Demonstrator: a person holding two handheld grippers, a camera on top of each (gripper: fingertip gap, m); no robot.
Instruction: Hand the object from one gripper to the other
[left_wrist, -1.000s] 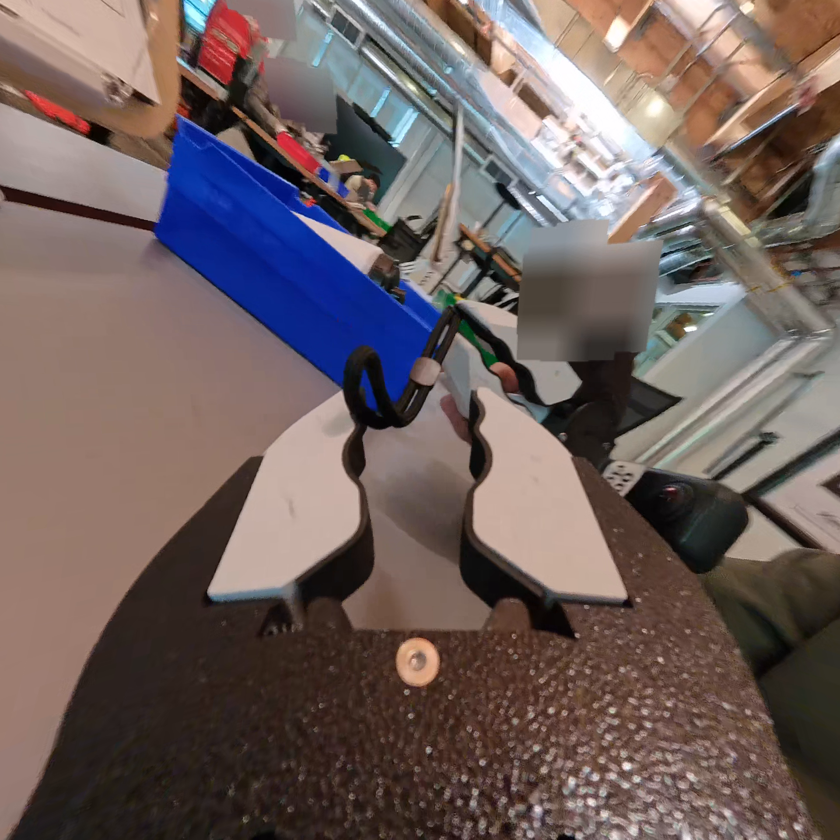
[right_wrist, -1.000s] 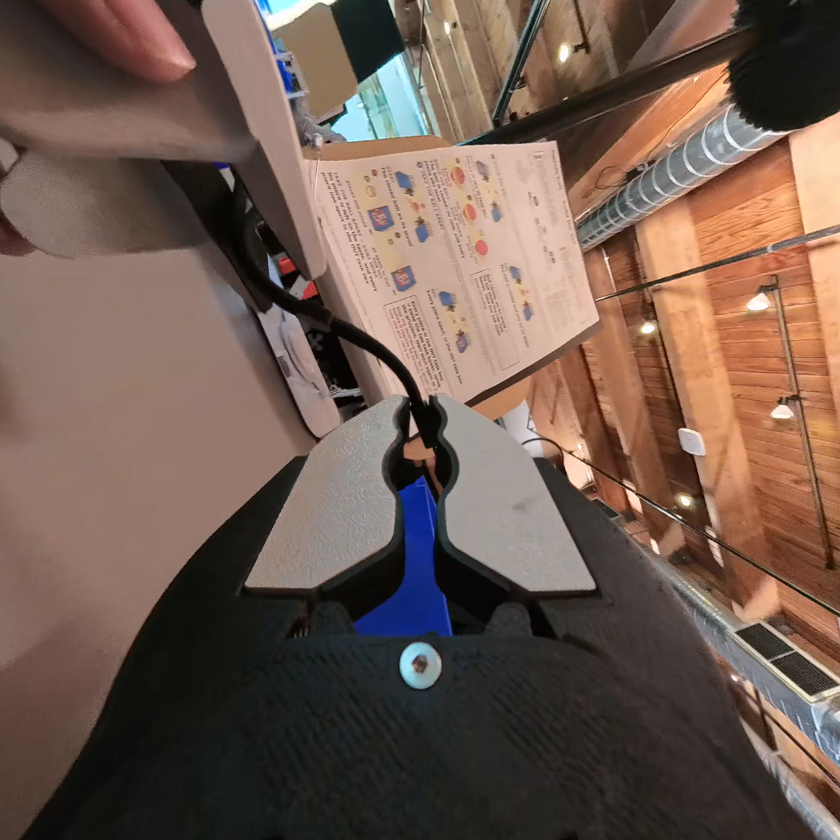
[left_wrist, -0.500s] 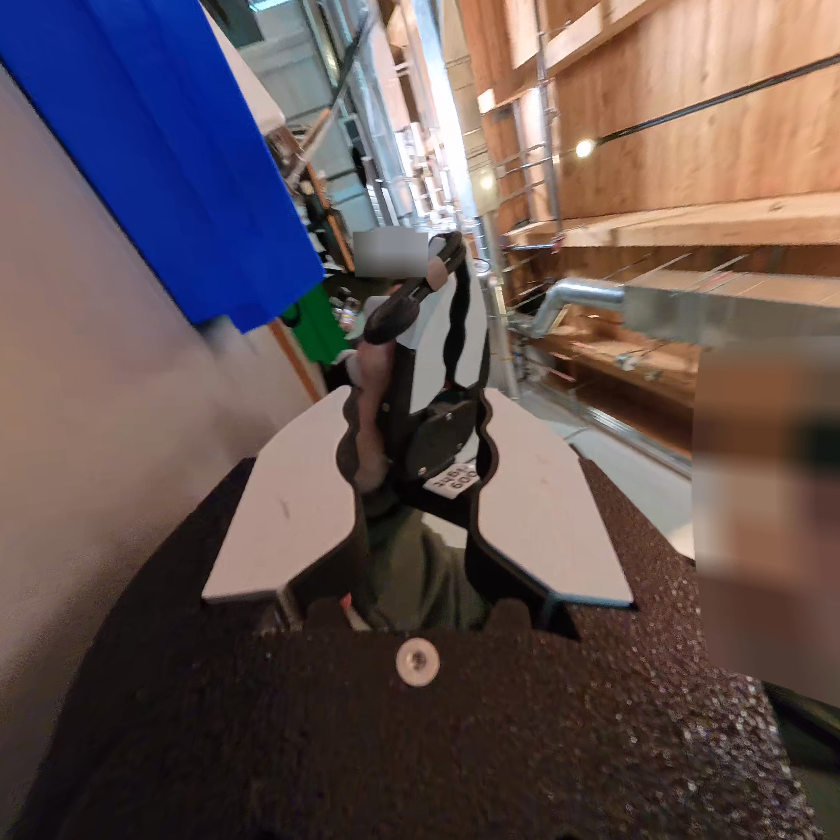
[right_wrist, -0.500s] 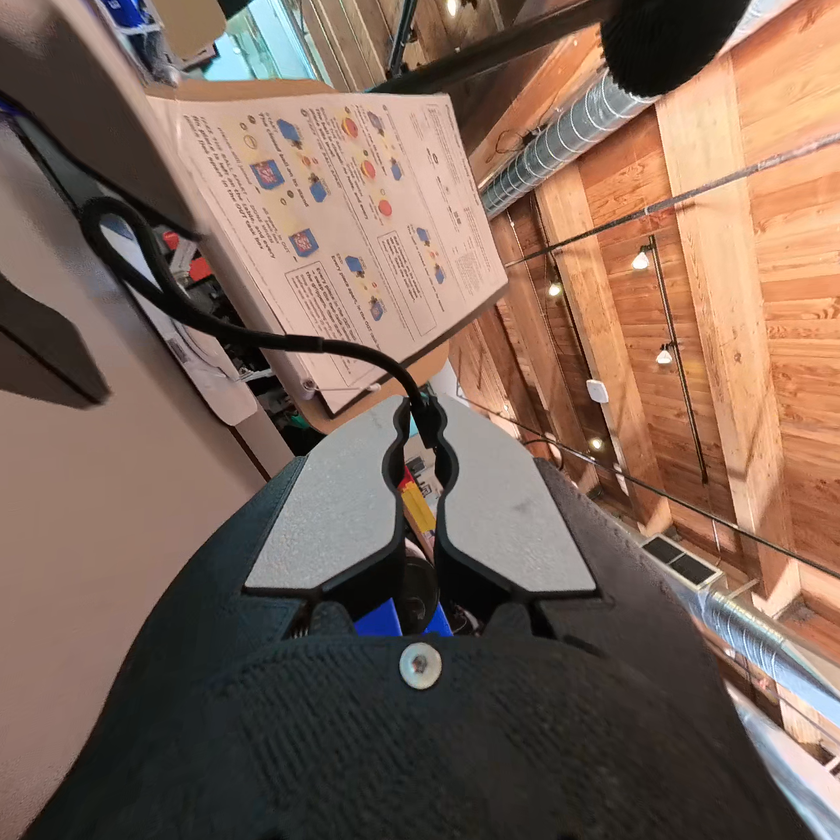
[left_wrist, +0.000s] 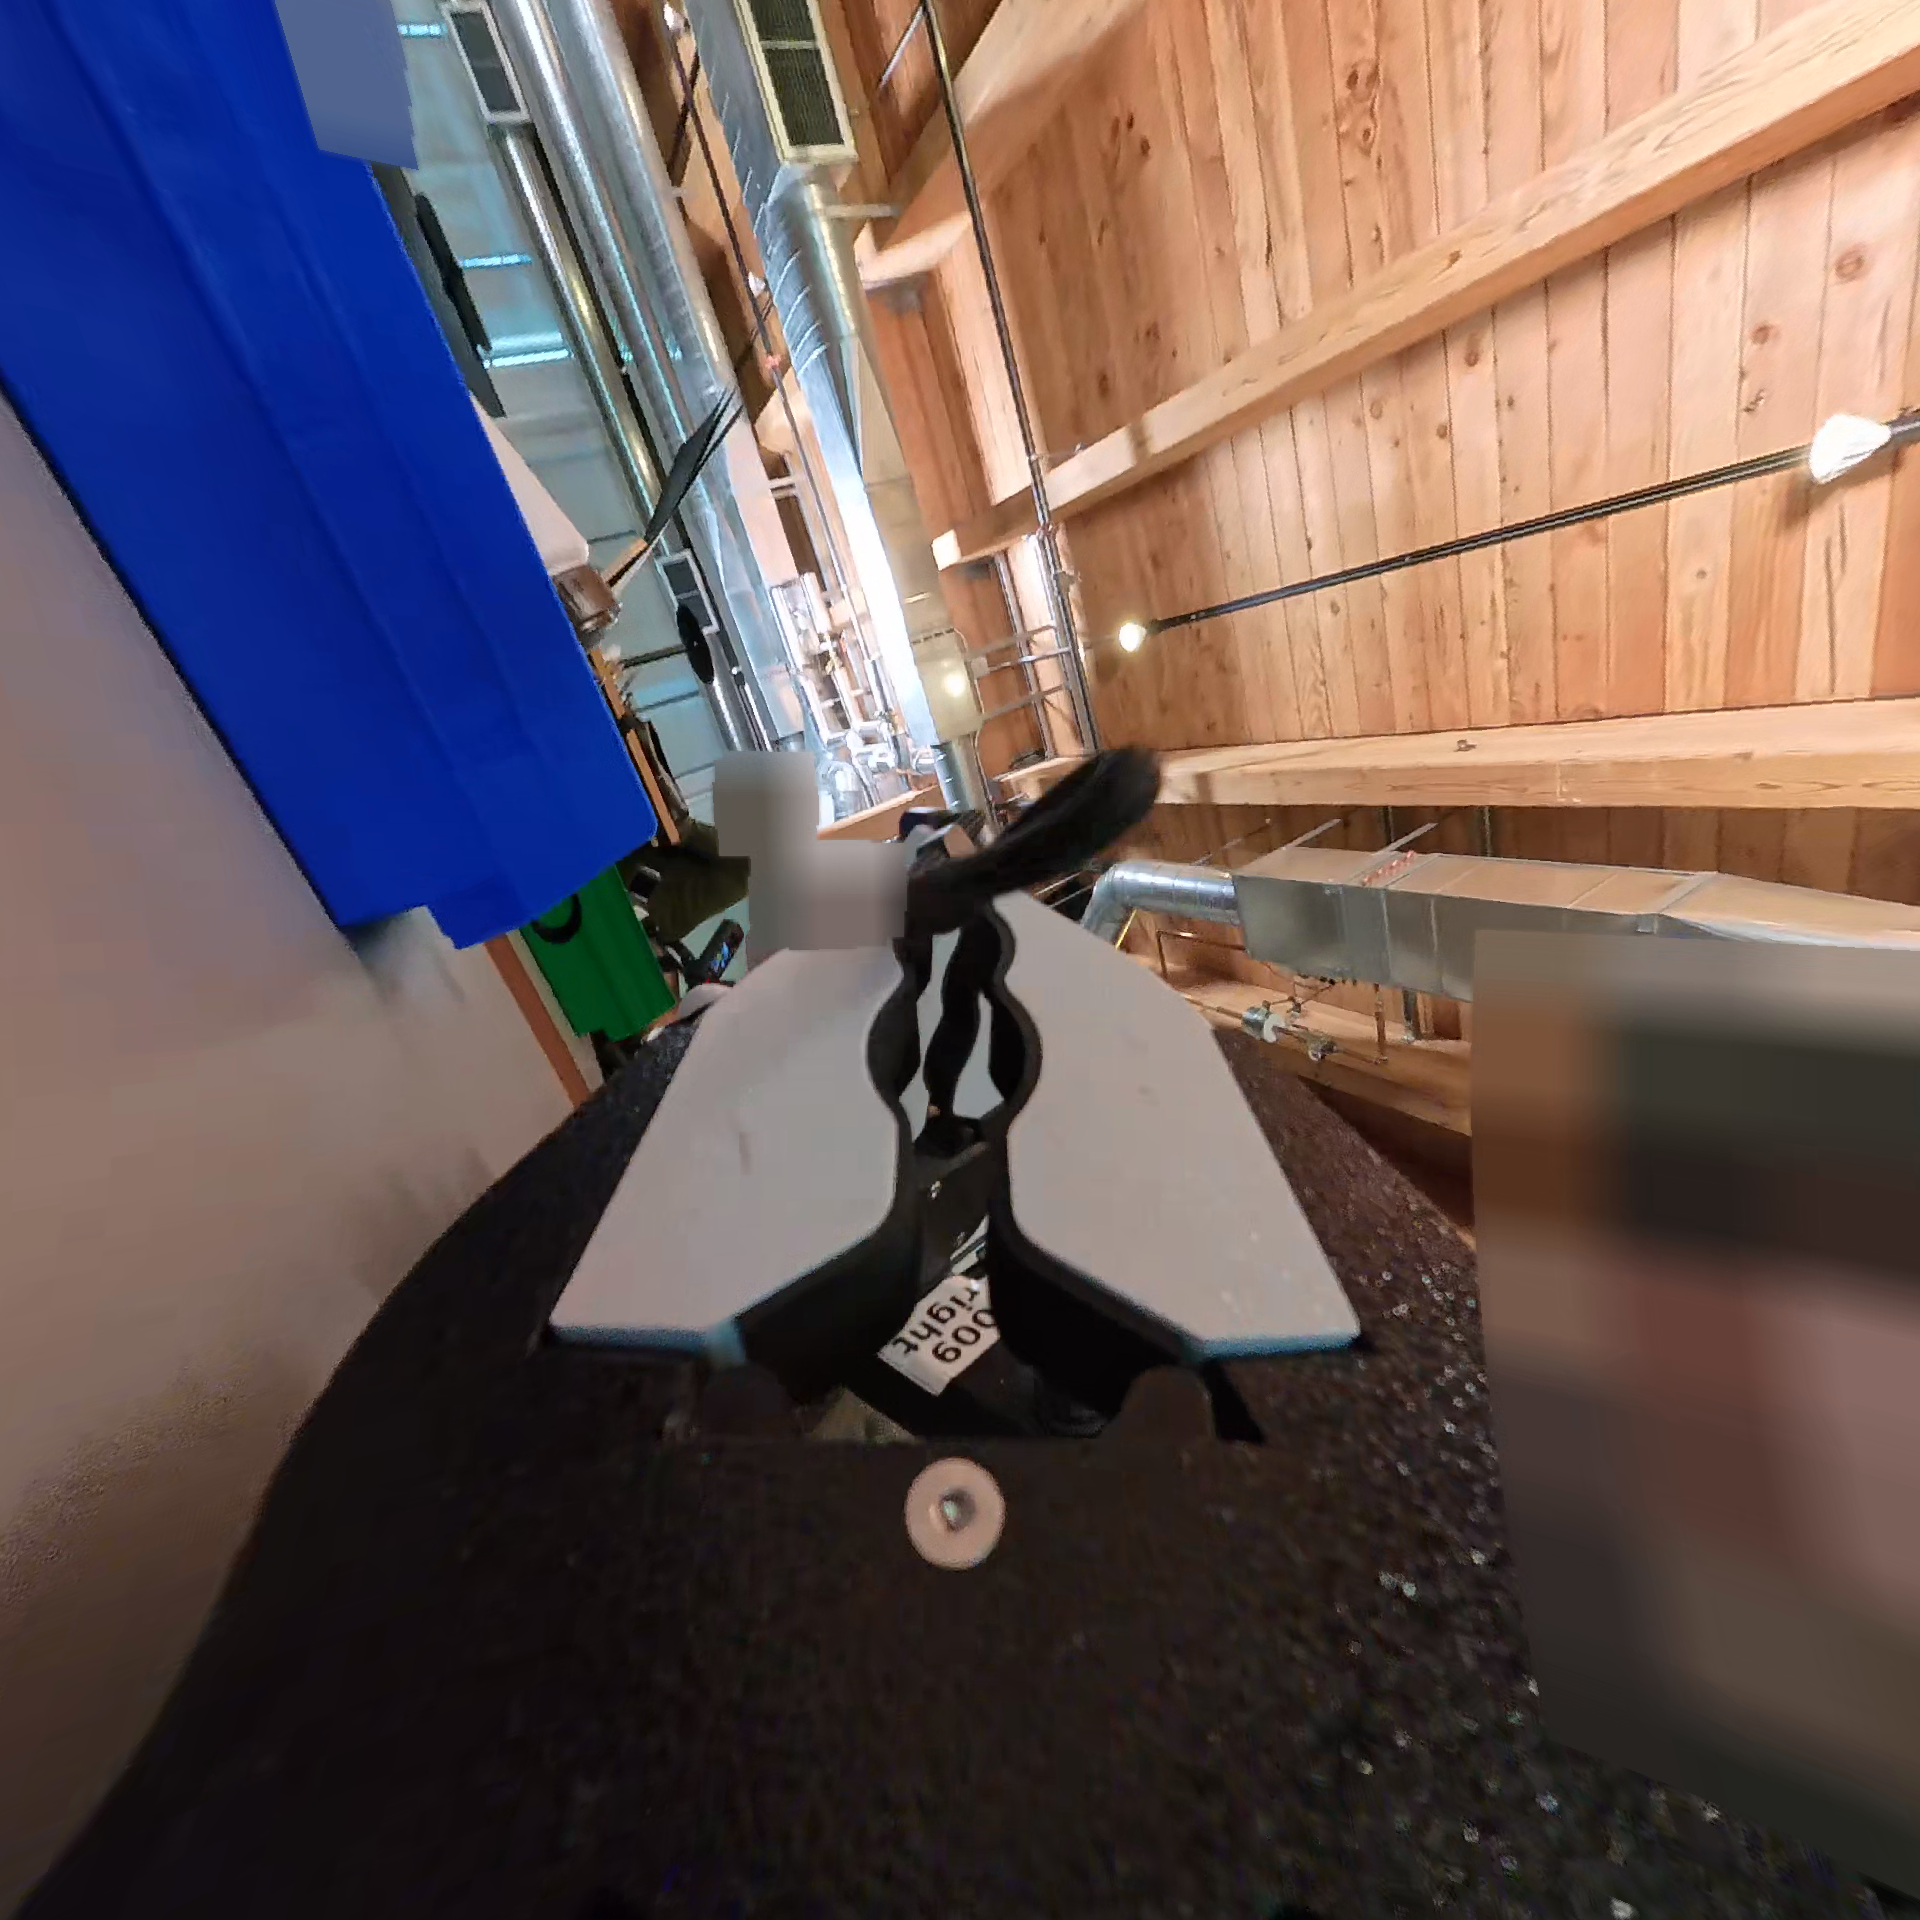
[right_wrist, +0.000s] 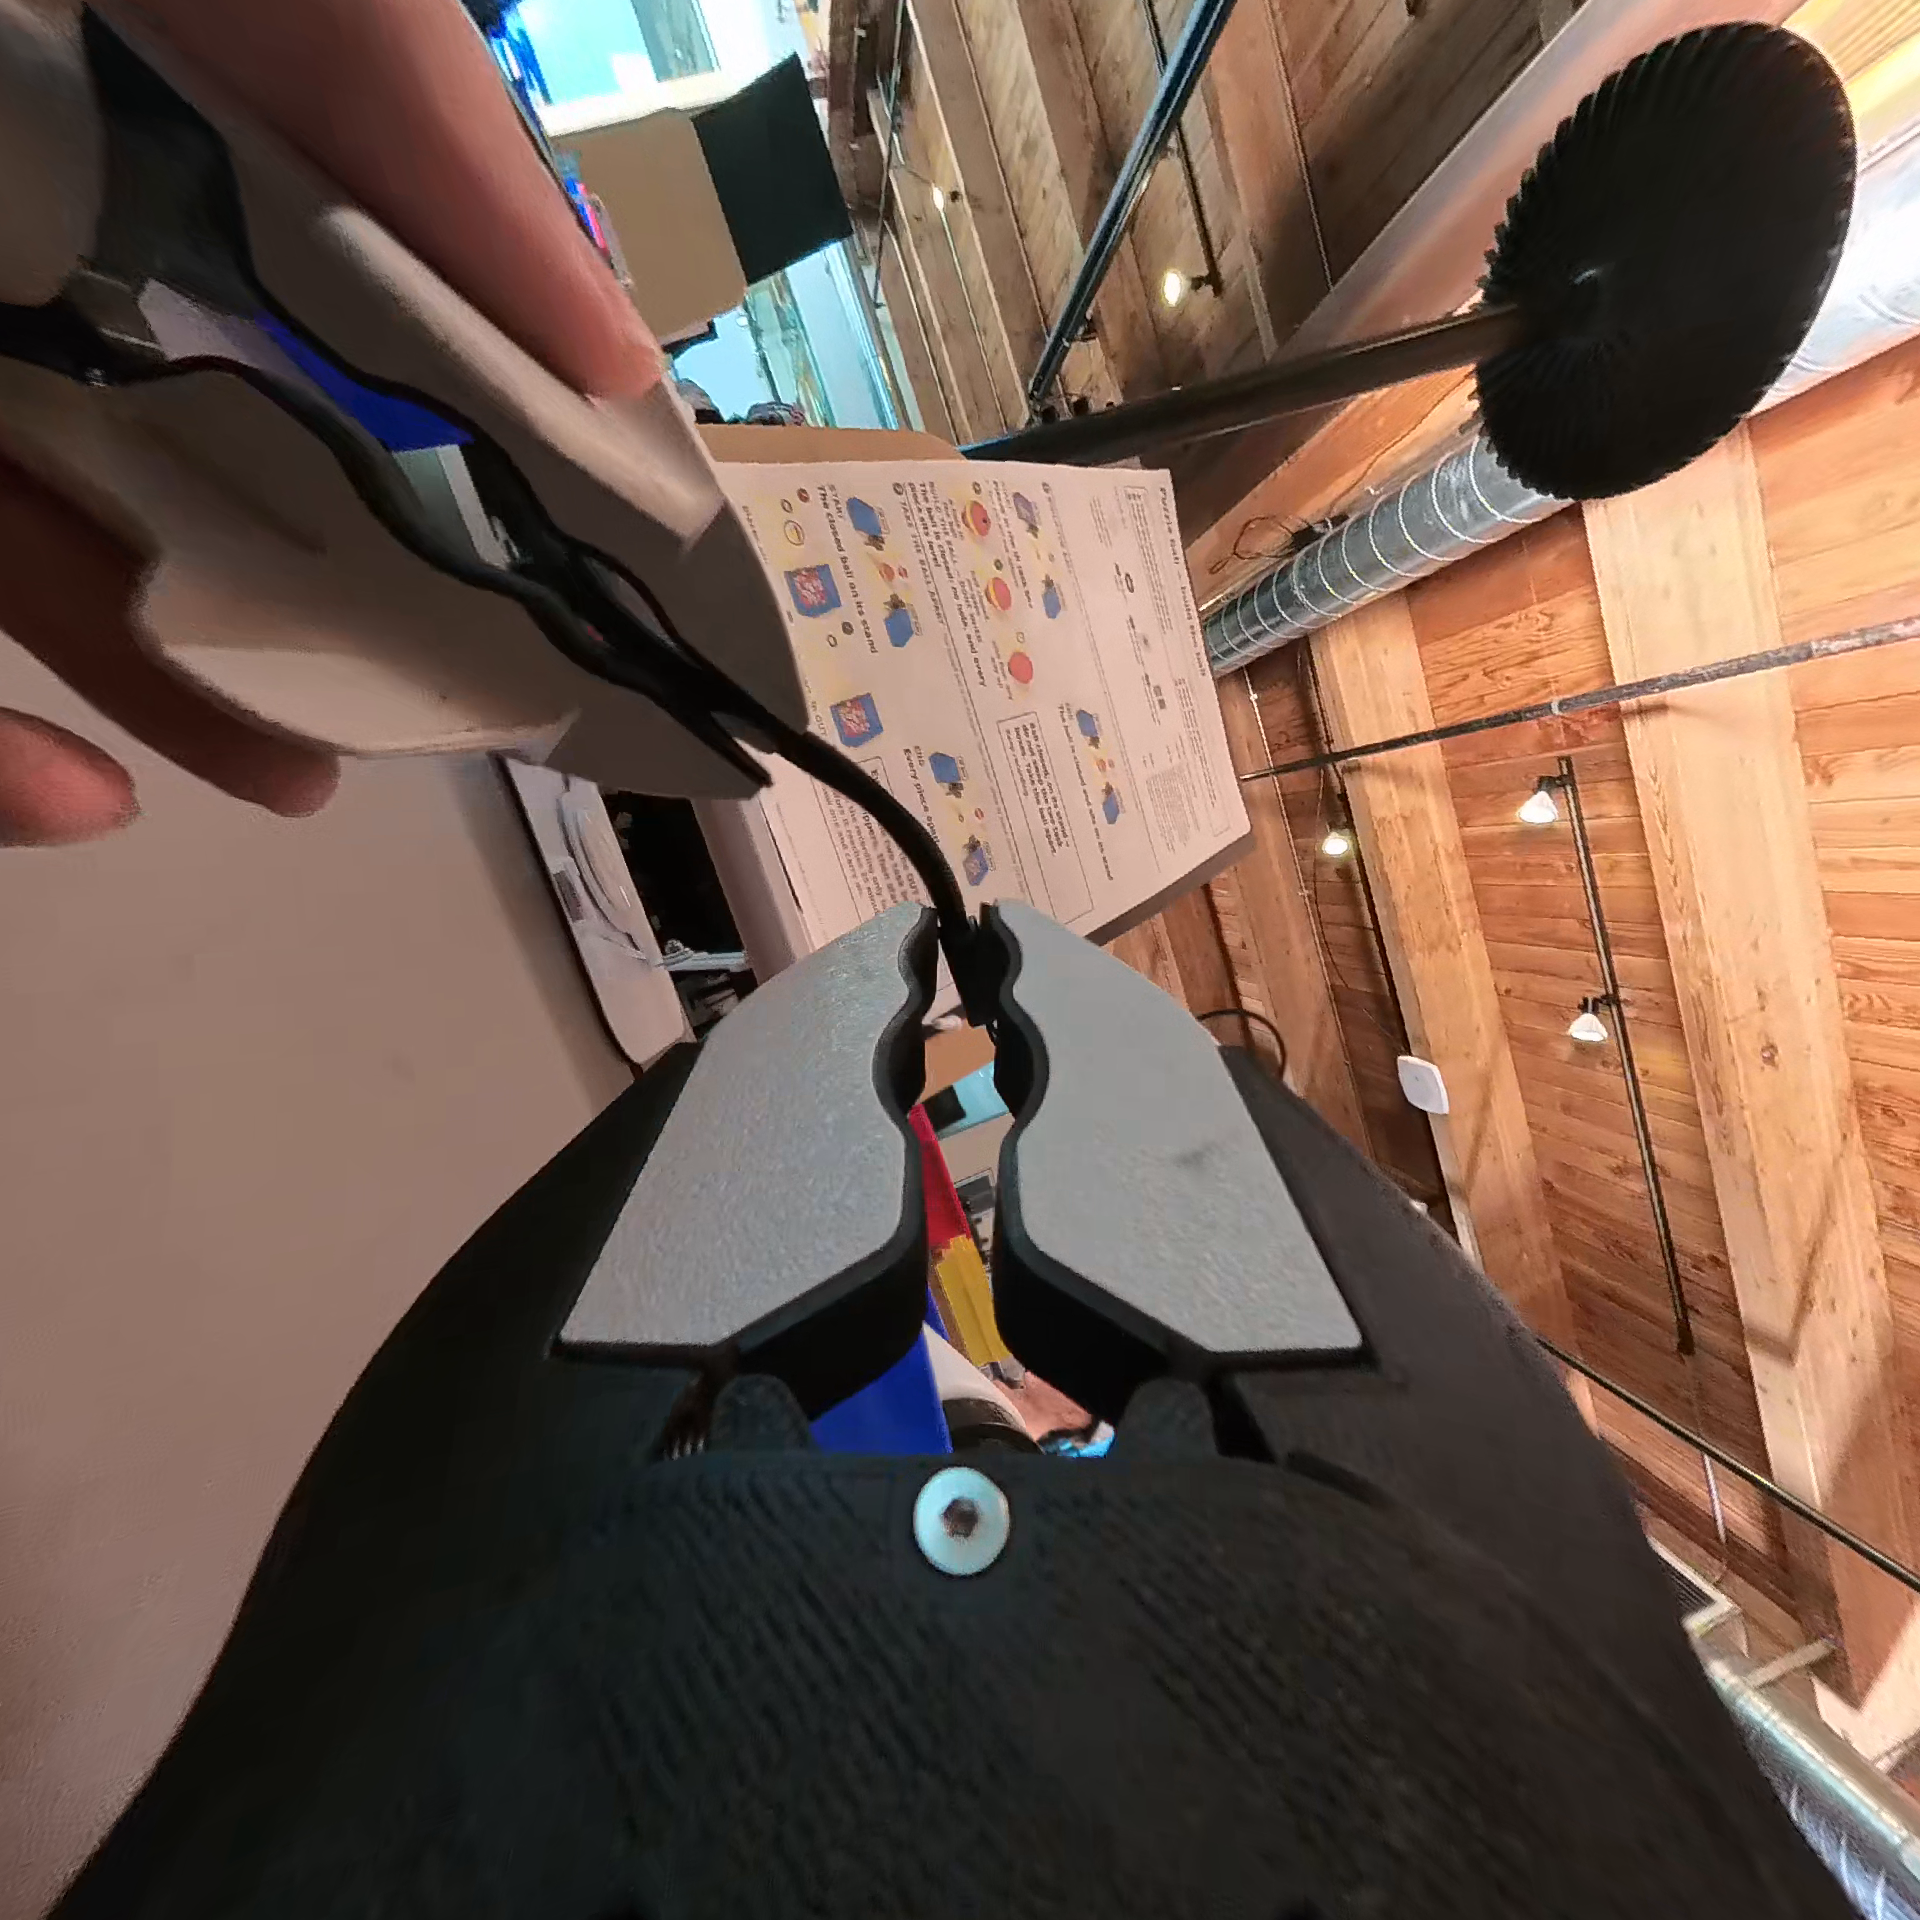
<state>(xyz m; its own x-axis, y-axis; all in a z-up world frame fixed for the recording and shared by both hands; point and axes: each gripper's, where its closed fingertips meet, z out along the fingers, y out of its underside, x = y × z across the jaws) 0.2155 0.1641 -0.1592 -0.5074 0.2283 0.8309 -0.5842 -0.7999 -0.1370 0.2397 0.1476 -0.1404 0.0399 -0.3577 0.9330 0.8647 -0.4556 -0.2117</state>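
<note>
Both grippers grip one black elastic cord (right_wrist: 883, 821) at once, held clear of the table. The right gripper (right_wrist: 971, 961) is closed almost fully, pinching one cord end between its fingertips. The cord runs up and left from there into the left gripper (right_wrist: 717, 717), whose fingers are likewise closed on it; a hand (right_wrist: 343, 218) wraps that tool. In the left wrist view, the left gripper (left_wrist: 961, 940) clamps the cord (left_wrist: 1039, 831) at the tips, a loop protruding beyond. Judgement: the double grip prevents dropping; one side must release next.
</note>
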